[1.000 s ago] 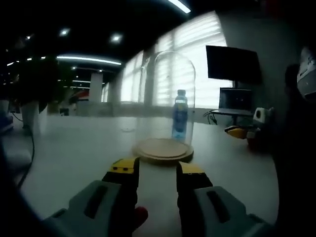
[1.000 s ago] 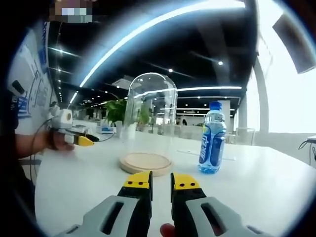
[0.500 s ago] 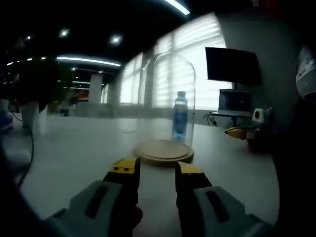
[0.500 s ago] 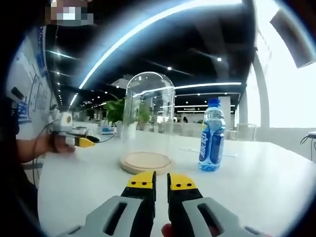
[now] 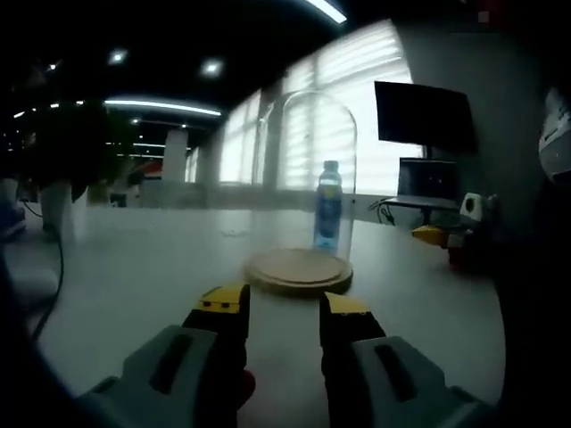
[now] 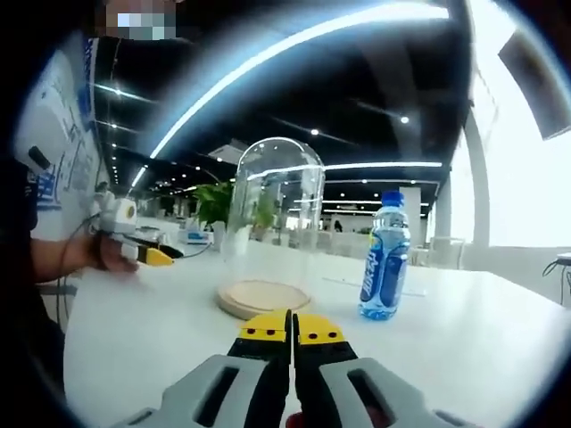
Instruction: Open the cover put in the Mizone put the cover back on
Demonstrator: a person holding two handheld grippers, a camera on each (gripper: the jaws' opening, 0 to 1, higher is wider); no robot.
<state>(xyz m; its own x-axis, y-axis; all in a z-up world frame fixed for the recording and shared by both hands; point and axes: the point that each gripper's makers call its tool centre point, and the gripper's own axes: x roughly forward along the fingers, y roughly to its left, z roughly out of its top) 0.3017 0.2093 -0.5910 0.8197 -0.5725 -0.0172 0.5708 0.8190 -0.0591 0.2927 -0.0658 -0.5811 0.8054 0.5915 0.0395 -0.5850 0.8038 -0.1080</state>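
A clear glass dome cover (image 5: 308, 174) (image 6: 275, 218) stands on a round wooden base (image 5: 299, 270) (image 6: 260, 297) on the white table. The blue Mizone bottle (image 6: 384, 256) (image 5: 327, 207) stands upright on the table beside the base, outside the dome. In the left gripper view my left gripper (image 5: 281, 308) is open, short of the base, with nothing between its yellow-tipped jaws. In the right gripper view my right gripper (image 6: 292, 328) is shut on nothing, its tips touching just before the base. The left gripper (image 6: 147, 254) also appears at the left of that view, held by a hand.
The white table (image 6: 464, 339) stretches wide around the base. A dark monitor (image 5: 424, 116) and a laptop (image 5: 426, 183) stand at the far right in the left gripper view. A person's sleeve (image 6: 18, 267) fills the left edge of the right gripper view. Plants (image 6: 214, 203) stand behind.
My right gripper's jaws have closed from a small gap to touching. The left gripper has stayed open and barely shifted.
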